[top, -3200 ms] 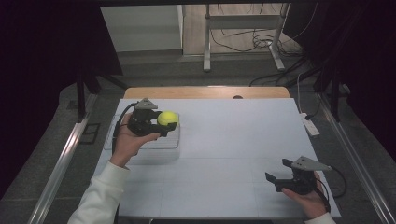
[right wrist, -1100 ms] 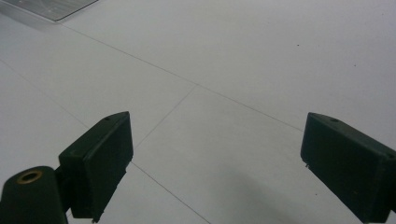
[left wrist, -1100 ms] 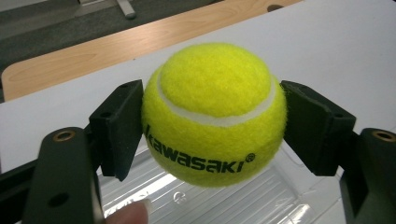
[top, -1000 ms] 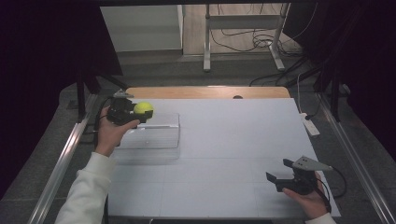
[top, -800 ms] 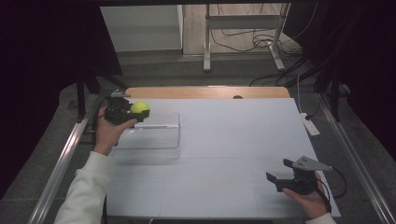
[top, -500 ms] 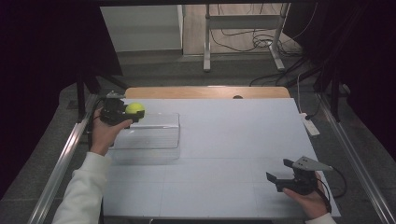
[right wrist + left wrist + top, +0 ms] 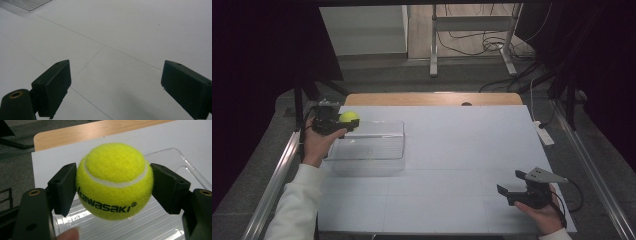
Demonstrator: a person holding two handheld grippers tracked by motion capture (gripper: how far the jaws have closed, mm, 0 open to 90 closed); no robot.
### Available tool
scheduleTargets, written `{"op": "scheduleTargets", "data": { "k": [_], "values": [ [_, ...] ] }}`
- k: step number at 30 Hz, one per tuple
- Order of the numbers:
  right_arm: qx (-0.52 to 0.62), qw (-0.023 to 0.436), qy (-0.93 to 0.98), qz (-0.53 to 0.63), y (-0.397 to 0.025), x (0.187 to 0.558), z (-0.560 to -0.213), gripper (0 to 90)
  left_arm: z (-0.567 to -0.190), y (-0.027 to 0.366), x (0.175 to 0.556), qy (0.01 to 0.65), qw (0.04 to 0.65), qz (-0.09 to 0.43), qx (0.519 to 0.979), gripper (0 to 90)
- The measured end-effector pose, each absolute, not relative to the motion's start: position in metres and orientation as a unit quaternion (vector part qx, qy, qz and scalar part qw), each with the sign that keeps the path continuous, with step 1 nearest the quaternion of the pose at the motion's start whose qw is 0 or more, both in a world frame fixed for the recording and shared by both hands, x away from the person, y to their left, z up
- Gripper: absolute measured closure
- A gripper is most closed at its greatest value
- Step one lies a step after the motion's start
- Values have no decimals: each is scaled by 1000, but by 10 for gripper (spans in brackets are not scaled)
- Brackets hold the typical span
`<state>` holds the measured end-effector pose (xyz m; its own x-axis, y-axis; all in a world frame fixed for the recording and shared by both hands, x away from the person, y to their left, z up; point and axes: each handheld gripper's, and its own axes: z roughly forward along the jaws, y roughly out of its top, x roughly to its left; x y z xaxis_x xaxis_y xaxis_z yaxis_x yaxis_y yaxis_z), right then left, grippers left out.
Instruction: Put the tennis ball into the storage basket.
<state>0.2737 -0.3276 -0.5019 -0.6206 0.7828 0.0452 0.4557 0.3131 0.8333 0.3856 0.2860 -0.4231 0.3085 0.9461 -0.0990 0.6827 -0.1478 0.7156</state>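
The left gripper [image 7: 343, 125] pinches the tennis ball [image 7: 348, 117] between its two black jaws. In the left gripper view the jaws press against opposite sides of the tennis ball [image 7: 114, 181], which carries a white seam and the black lettering "kawasaki". A fingertip [image 7: 68, 234] appears at the lower edge of that view.

Position: in the high view the ball sits at the left of the frame, at the upper left corner of the clear plastic tray [image 7: 379, 150], above the tray's rim. The tray rests on the white tabletop [image 7: 462, 150], in its left half.

Change from the earlier frames: 3.2 s ago the ball and the left gripper were over the middle of the tray. They have since travelled toward the upper left of the frame, and the forearm in the white sleeve [image 7: 297, 200] has swung left with them. The grip on the ball is unchanged. The tray has not shifted.

The right gripper [image 7: 512, 192] is at the lower right of the high view, held in the right hand [image 7: 542, 212], low over the tabletop. Its jaws are spread wide with nothing between them, as the right gripper view confirms. Its position matches all earlier frames.
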Motion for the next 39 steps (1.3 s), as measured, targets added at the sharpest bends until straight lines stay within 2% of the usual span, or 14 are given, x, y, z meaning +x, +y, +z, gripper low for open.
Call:
{"op": "scheduleTargets", "data": {
  "k": [39],
  "values": [
    [393, 187, 789, 433, -327, 275, -503, 93, -453, 299, 401, 591, 281, 165, 738, 258]
  ]
}}
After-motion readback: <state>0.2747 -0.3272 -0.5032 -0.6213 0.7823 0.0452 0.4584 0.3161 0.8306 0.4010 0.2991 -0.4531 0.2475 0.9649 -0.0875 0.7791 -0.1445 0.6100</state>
